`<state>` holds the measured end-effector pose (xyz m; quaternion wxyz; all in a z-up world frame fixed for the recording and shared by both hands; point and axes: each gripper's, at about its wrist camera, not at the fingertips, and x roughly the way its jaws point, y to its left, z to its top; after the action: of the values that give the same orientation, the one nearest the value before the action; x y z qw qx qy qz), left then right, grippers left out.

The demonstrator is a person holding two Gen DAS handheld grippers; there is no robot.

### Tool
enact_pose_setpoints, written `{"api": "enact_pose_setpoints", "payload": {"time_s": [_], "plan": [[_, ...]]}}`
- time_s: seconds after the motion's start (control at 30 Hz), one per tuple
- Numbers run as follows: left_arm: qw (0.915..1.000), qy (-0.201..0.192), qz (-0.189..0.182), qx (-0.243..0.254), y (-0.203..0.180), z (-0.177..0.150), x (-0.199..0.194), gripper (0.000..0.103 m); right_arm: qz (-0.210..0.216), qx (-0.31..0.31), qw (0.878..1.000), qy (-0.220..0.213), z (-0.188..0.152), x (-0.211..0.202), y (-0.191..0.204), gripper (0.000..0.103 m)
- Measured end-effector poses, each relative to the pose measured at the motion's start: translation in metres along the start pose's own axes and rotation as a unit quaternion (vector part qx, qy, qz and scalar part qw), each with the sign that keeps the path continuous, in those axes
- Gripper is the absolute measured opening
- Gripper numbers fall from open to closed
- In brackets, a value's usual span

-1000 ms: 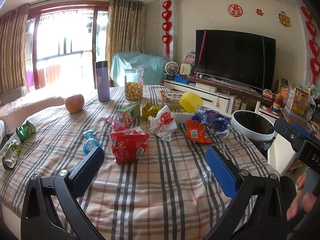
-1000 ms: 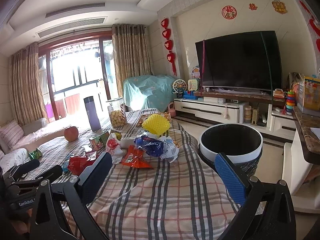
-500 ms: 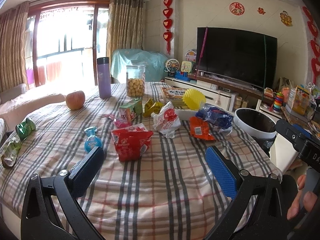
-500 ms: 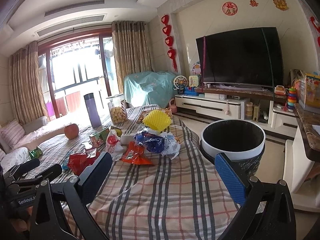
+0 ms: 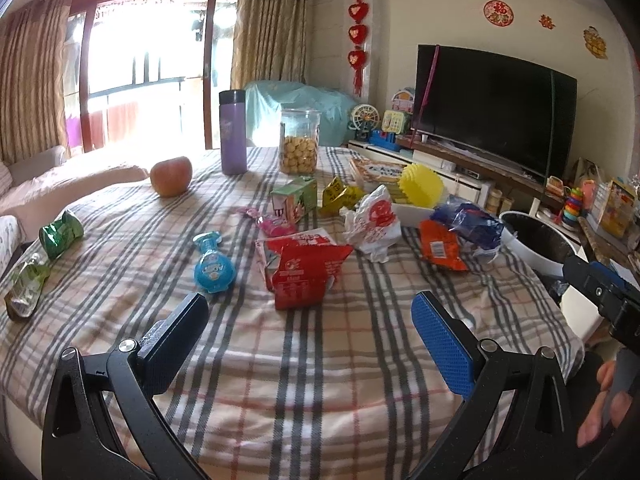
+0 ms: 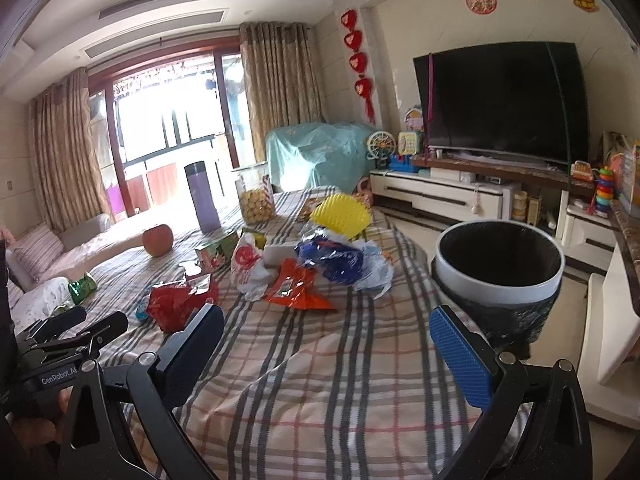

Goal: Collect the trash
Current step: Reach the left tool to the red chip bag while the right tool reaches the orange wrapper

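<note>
Wrappers lie on the plaid-covered table (image 5: 320, 360): a red packet (image 5: 306, 272), a white bag with a red logo (image 5: 374, 222), an orange wrapper (image 5: 440, 246), a blue wrapper (image 5: 466, 226) and a blue round packet (image 5: 212, 268). The red packet (image 6: 176, 304), orange wrapper (image 6: 294, 292) and blue wrapper (image 6: 334, 260) also show in the right wrist view. A white-rimmed trash bin (image 6: 498, 276) with a black liner stands off the table's right edge. My left gripper (image 5: 310, 320) is open and empty just short of the red packet. My right gripper (image 6: 326, 338) is open and empty over the table's near right part.
An apple (image 5: 171, 176), a purple flask (image 5: 233, 132), a cookie jar (image 5: 299, 146), a green carton (image 5: 294, 200) and a yellow bowl (image 5: 422, 186) stand farther back. Green wrappers (image 5: 60, 234) lie at the left edge. A TV (image 6: 500, 104) on a low cabinet stands beyond.
My left gripper has moved forward toward the red packet, which now looks nearer. My right gripper has moved forward slightly. Both stay open.
</note>
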<state>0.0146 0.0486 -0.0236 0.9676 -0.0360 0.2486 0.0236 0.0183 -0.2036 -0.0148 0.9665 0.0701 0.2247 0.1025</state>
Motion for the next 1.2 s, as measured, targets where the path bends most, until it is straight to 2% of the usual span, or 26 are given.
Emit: {"api": "enact_pose_setpoints", "payload": {"time_s": [0.3,0.6,0.93,1.03,1.1,1.13,1.17,1.2], "plan": [[0.999,0.04,-0.004,-0.022,0.011,-0.001,0.03,0.103,0.004,0.007,1.0,0.02,0.006,0.022,-0.007,0.103],[0.9968,0.079,-0.007,-0.015,0.013,0.002,0.064,0.101,0.04,-0.002,0.996,0.074,0.003,0.07,0.008,0.102],[0.9931,0.116,-0.004,-0.016,0.02,0.013,0.105,0.093,0.063,0.014,0.988,0.14,0.01,0.134,0.012,0.087],[0.9917,0.127,-0.007,-0.014,0.02,0.014,0.115,0.082,0.062,0.015,0.986,0.155,0.01,0.15,0.013,0.084],[0.9904,0.137,-0.011,-0.015,0.02,0.012,0.119,0.064,0.067,0.015,0.983,0.168,0.01,0.158,0.013,0.076],[0.9894,0.144,-0.015,-0.015,0.02,0.011,0.122,0.059,0.069,0.015,0.982,0.174,0.009,0.162,0.014,0.067],[0.9886,0.148,-0.02,-0.015,0.02,0.01,0.123,0.049,0.07,0.013,0.981,0.179,0.009,0.164,0.014,0.054],[0.9879,0.152,-0.024,-0.016,0.019,0.009,0.125,0.042,0.07,0.009,0.98,0.184,0.008,0.166,0.014,0.047]]}}
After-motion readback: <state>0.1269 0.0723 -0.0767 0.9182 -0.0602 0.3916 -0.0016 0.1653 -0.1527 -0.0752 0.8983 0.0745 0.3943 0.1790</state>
